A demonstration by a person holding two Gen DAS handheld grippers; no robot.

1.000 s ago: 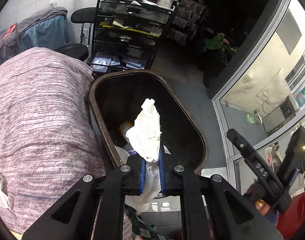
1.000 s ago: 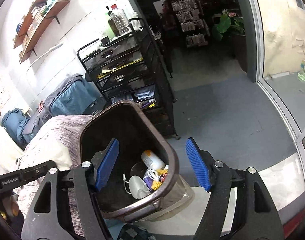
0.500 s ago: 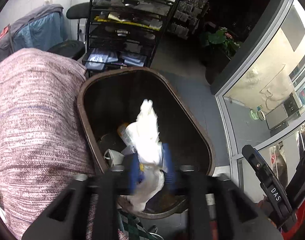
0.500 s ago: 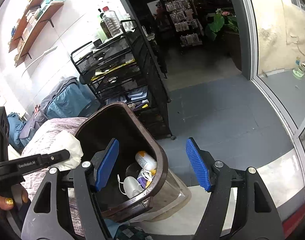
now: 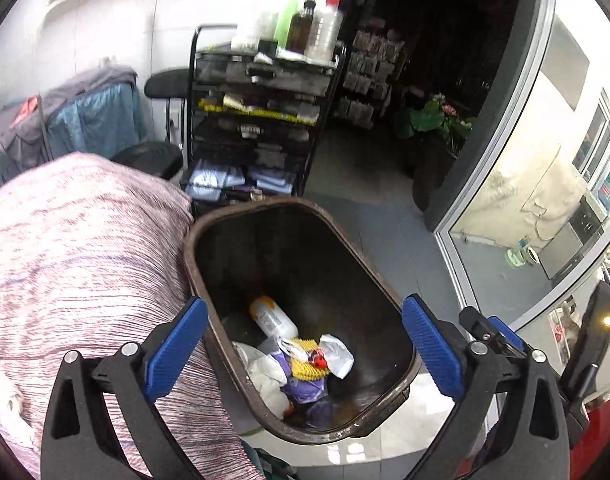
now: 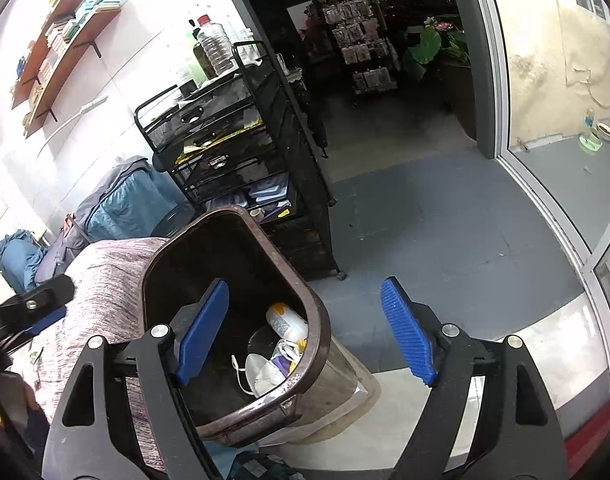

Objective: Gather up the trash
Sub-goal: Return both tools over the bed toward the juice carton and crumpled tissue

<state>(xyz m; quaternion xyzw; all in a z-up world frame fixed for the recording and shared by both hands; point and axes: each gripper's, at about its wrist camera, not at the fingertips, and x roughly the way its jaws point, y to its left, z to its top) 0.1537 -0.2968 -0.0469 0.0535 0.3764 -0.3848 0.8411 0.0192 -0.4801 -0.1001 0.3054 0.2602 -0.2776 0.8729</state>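
- The left gripper (image 5: 303, 354), seen a second ago clamped on a crumpled white tissue above the brown bin (image 5: 389, 280), is now spread wide with nothing between its blue pads (image 5: 175, 350).
- The tissue (image 5: 267, 376) has been let go and is now seen lying in the bin at its near left, among a small bottle (image 5: 273, 318), a purple wrapper (image 5: 305, 388) and other scraps.
- The right gripper (image 6: 305, 332) is held open and empty, as it was before, with its left pad (image 6: 203, 332) over the bin's mouth and its right pad beyond the rim.
- The bin stands on the floor just beside the pink striped cover (image 5: 77, 264) at its left.
- This piece is judged delivered; a white scrap (image 5: 9, 398) at the cover's near left edge may be collected next, though what it is cannot be told.
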